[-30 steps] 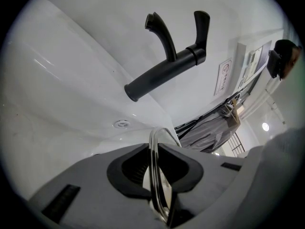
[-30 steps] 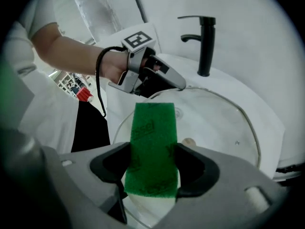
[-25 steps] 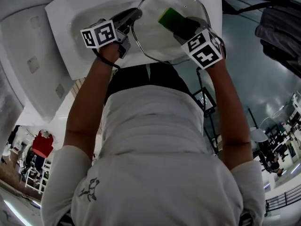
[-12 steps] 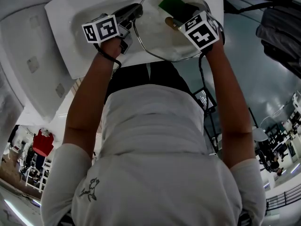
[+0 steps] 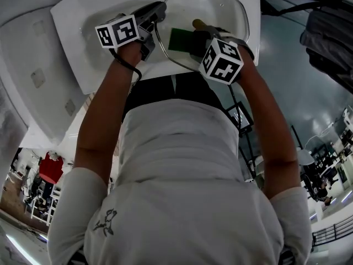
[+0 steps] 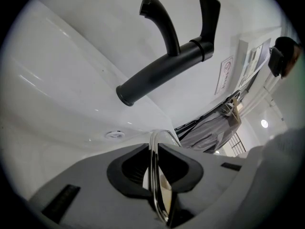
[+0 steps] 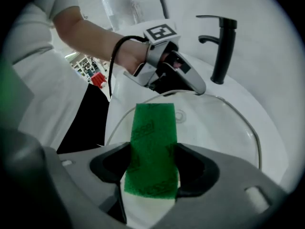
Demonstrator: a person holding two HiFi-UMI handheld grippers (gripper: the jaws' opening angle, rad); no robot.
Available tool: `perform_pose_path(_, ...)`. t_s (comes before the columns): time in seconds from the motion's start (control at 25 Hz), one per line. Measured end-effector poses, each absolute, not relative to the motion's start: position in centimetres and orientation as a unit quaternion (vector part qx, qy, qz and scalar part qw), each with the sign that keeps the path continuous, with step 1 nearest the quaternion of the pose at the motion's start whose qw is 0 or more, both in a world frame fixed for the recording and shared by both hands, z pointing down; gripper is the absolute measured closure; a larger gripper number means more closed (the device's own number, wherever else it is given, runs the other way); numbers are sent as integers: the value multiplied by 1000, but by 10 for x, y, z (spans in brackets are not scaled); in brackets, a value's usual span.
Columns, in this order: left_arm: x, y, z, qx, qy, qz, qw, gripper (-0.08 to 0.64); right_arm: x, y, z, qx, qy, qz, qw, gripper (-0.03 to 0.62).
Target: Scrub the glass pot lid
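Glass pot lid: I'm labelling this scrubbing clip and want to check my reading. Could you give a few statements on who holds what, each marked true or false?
1. The left tongs clamp the metal rim of the glass pot lid. True.
2. The right tongs hold a yellow brush. False: they grip a green scouring sponge.
3. The faucet is shiny chrome. False: it is black.
4. In the head view the sponge shows inside the lid's outline. True.
5. Water streams from the faucet. False: no stream shows.
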State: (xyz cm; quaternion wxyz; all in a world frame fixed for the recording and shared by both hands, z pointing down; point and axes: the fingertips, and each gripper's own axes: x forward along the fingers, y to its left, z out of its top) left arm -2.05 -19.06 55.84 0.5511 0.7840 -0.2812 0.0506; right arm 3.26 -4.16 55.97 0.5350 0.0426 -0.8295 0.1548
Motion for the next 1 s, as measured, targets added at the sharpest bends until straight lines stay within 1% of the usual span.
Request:
perform_pose_path(0.24,-18,-194,559,786,-280,52,548,503,55,2,554,-46,-813,182,552,301)
perform_pose_path(0.36,-18,-194,559,786,-280,54,548,502,66,-1,545,-48,-817,222,531,301)
perform_pose_path(0.44,-18,-195,560,786,-280,55,549,503,78,-32,541,4,-823,229,521,301)
perform_pose_path(0.6,-19,-196,560,786,-279,57,549,503,108,-128,541,166,-809,159,541,301)
perform_pose_path(0.68,-18,-197,559,787,-278,57,548,503,114,-164,542,229,-797,146,540,301)
perform_pose_path(0.8,-16,-199,559,787,-277,56,549,503,105,-184,548,266,-788,152,534,301)
perform_pose_path(0.92,-17,-200,560,788,-276,55,548,502,67,-167,556,235,-804,175,517,301)
perform_pose_path(1.0,-18,-201,561,788,-276,55,548,502,44,-145,562,197,-814,163,521,301)
